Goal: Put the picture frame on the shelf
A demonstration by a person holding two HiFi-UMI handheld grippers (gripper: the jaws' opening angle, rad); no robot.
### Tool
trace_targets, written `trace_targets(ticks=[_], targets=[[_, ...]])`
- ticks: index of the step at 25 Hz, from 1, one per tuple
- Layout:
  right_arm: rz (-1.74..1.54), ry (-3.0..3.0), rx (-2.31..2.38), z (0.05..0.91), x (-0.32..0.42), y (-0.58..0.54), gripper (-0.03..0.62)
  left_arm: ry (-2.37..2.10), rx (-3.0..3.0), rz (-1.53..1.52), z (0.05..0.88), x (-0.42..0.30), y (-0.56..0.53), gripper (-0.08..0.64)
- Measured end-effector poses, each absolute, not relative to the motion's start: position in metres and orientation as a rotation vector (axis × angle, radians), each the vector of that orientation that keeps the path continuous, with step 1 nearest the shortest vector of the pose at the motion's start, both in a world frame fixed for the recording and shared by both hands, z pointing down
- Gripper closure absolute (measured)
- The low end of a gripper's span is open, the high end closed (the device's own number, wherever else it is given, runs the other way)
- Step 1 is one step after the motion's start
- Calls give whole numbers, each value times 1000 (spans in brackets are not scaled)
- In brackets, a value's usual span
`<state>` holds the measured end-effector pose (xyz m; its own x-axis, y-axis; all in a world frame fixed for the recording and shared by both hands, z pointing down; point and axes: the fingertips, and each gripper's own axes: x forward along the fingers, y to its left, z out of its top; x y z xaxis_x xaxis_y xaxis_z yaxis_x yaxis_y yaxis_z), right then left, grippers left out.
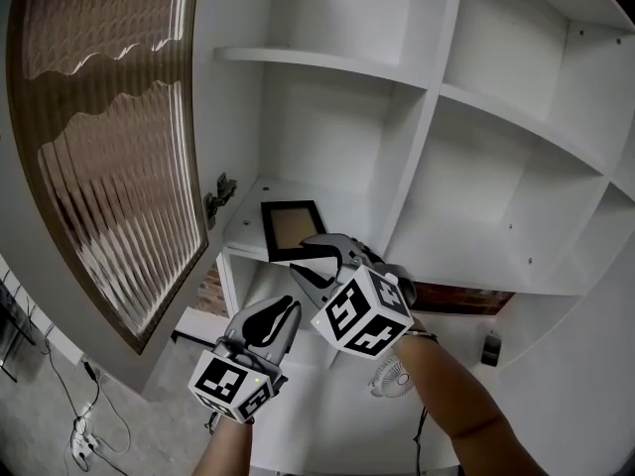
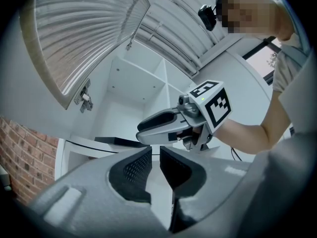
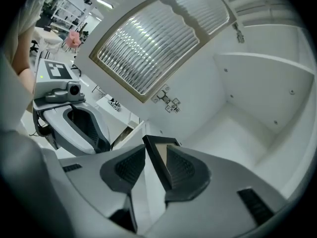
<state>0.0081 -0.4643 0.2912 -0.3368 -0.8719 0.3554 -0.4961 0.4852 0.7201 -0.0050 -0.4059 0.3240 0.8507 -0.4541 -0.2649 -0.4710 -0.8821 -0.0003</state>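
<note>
The picture frame (image 1: pixel 293 226), black-rimmed with a brown face, lies at the front of a white shelf compartment (image 1: pixel 248 224). My right gripper (image 1: pixel 316 261) is shut on its near edge. In the right gripper view the frame (image 3: pixel 159 152) sits between the jaws of the right gripper (image 3: pixel 151 150), leaning on the right one. My left gripper (image 1: pixel 276 320) hangs lower left, below the shelf board, shut and empty. The left gripper view has the left gripper (image 2: pixel 155 155) with its pads nearly together, the right gripper (image 2: pixel 148 128) above it, and the frame (image 2: pixel 116 141) as a dark strip on the shelf board.
An open cabinet door with ribbed glass (image 1: pixel 109 137) stands at the left, its hinge (image 1: pixel 220 194) beside the shelf. More white compartments (image 1: pixel 496 196) extend right and above. Below are a brick wall (image 1: pixel 210 291), a small fan (image 1: pixel 392 375) and floor cables (image 1: pixel 84 434).
</note>
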Motion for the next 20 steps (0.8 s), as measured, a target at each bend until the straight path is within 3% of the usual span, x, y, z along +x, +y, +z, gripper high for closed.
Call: trace_targets(ticks=[20], targets=[[-500, -2334, 1483, 294, 45, -398, 501, 753, -2977, 372, 326, 14, -374, 506]])
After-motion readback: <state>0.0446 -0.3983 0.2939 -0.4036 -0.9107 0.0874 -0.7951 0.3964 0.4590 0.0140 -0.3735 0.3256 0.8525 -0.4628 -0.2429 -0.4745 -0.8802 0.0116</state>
